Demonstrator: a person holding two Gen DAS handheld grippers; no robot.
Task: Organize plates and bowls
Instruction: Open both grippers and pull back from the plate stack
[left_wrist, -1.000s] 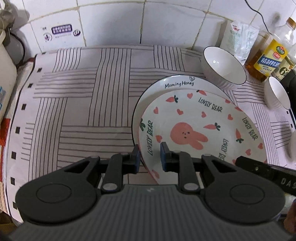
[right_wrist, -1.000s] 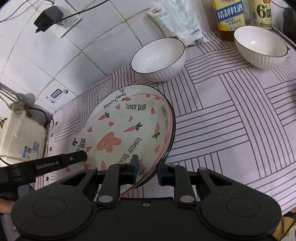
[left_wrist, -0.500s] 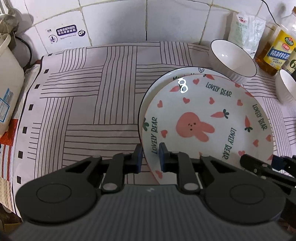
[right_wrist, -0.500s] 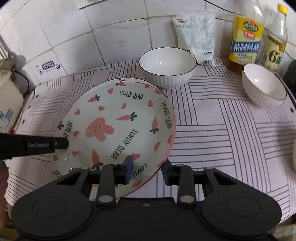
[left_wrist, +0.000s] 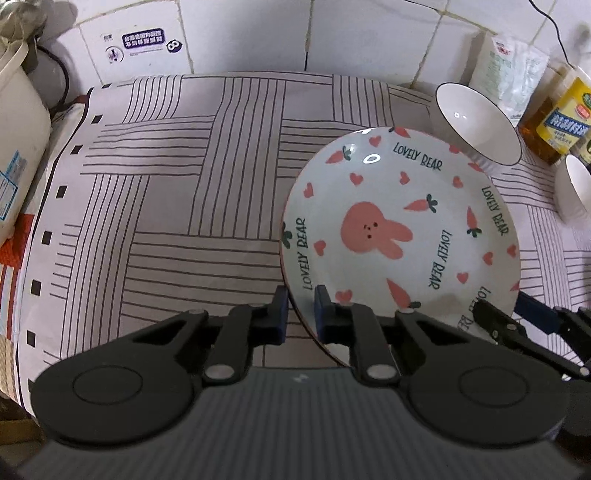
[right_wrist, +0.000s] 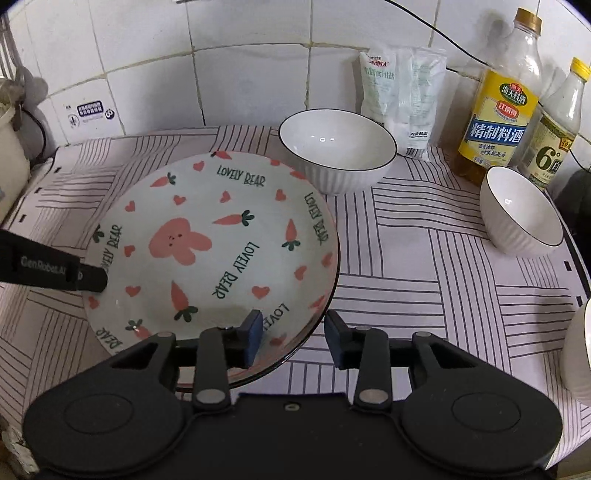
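Since the earlier frame: bunny plate now squarely hides the plate beneath, right gripper jaws have just been opening astride its rim | left gripper clamps the near-left rim | release evenly, no sliding | plate: glossy white, pink rabbit, carrots, on striped tabletop beside bowl.

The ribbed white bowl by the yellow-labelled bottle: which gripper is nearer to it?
Right. The right gripper sits left of the bowl; the left gripper lies across the plate.
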